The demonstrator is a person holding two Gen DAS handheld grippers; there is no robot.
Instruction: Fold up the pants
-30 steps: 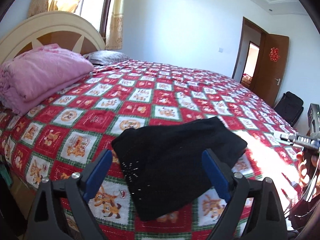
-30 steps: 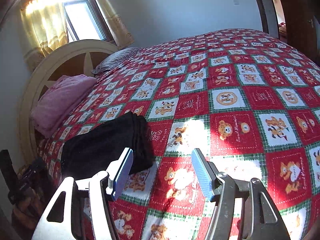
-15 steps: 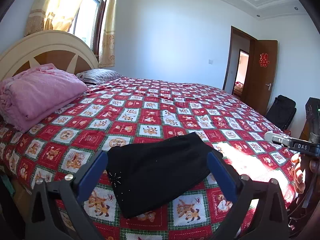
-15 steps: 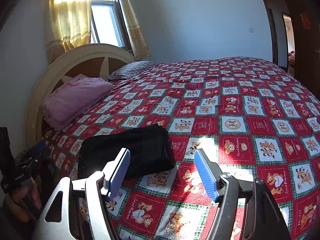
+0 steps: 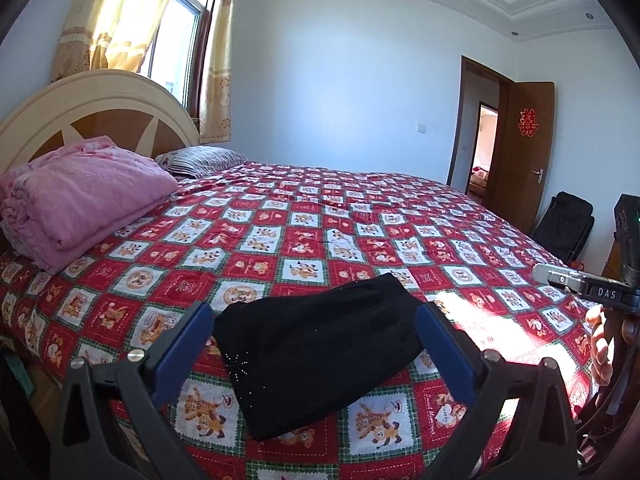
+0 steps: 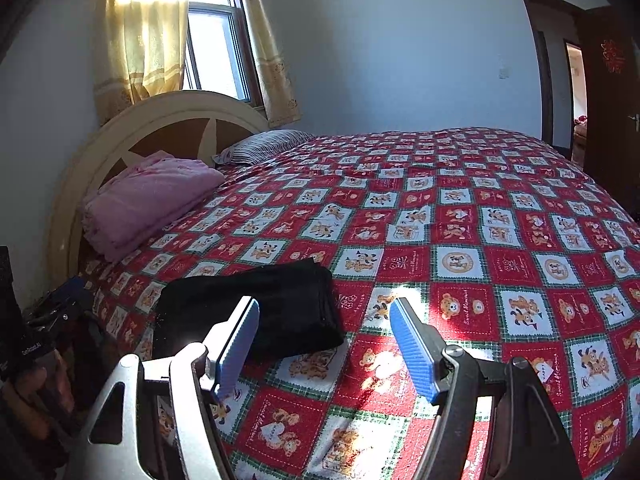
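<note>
I hold both grippers, left gripper and right gripper, wide apart and empty near the folded pants; snagging them would undo the fold.

Bright daylight from the window throws sunlit patches across the bedspread; fisheye edges darken.

White letters "DAS" stand on the right gripper; a red double-happiness sign marks the door.

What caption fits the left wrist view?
Open left tool above folded black pants on a red patterned bedspread.
</note>
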